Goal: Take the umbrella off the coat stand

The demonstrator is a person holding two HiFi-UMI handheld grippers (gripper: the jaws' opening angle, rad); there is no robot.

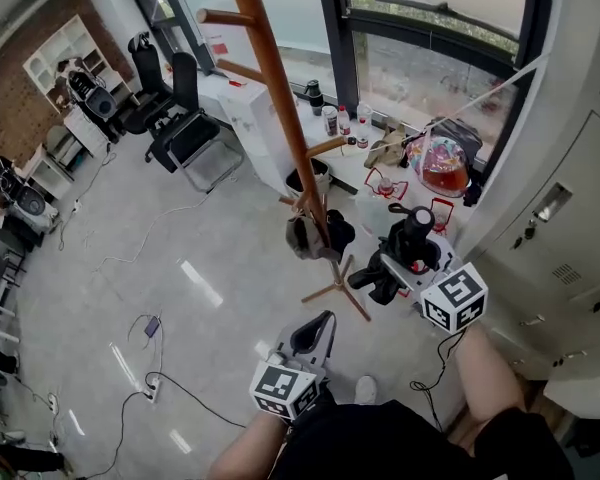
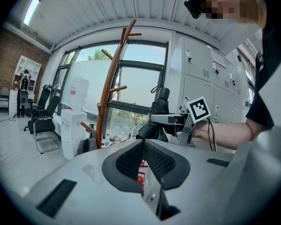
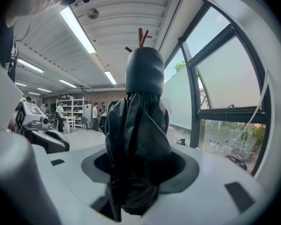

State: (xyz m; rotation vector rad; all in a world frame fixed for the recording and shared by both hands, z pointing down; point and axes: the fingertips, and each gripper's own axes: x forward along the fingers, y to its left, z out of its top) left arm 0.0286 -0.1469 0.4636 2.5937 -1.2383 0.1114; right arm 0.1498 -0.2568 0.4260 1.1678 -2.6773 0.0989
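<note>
Right gripper [image 1: 390,269] clamps folded black fabric umbrella [image 1: 413,230], clear of brown wooden coat stand [image 1: 280,98] (left gripper [image 1: 316,332] pinched closed, empty).

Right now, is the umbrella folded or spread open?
Folded. The umbrella has its black fabric bunched round the shaft, clamped upright in the right gripper.

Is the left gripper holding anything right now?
No, the left gripper has its jaws shut together with nothing between them.
</note>
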